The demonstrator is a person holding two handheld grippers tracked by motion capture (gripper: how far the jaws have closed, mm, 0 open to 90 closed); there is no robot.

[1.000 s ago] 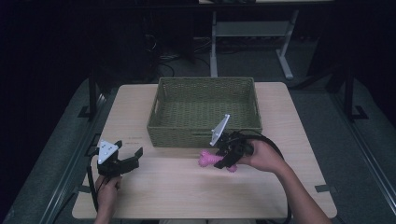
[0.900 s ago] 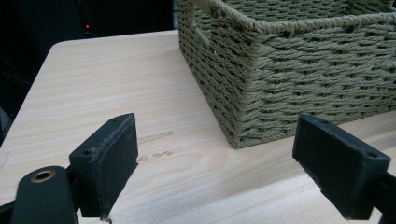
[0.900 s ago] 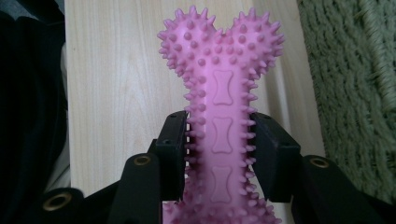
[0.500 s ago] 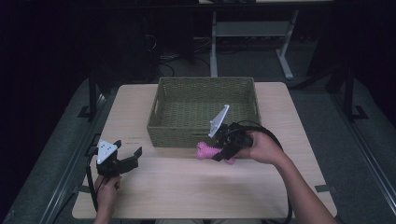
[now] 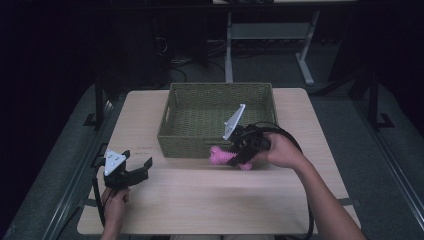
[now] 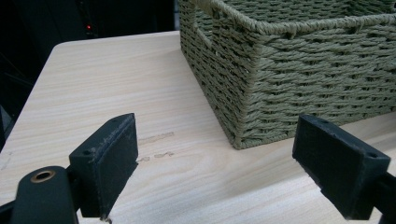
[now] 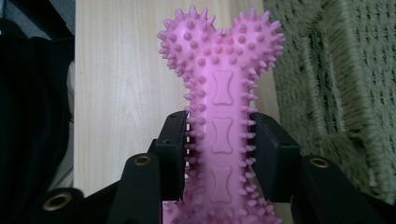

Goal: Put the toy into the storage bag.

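A pink spiky bone-shaped toy (image 7: 222,107) is clamped by its shaft between the jaws of my right gripper (image 7: 219,140). In the high view that toy (image 5: 220,156) hangs just in front of the near wall of the green woven basket (image 5: 190,145), and the right gripper (image 5: 239,156) holding it points left. My left gripper (image 5: 142,167) rests near the table's front left corner, held by a hand. Its jaws stand wide apart (image 6: 215,168) with nothing between them, facing the near left corner of the basket (image 6: 289,79).
The basket sits on the far half of a light wooden table (image 5: 210,200); its inside looks bare. A black cable (image 5: 292,140) loops from the right gripper. Dark floor and a metal table frame (image 5: 270,35) lie beyond.
My right gripper has lifted the pink toy off the table and carried it slightly toward the basket's front wall. The left gripper has stayed put.
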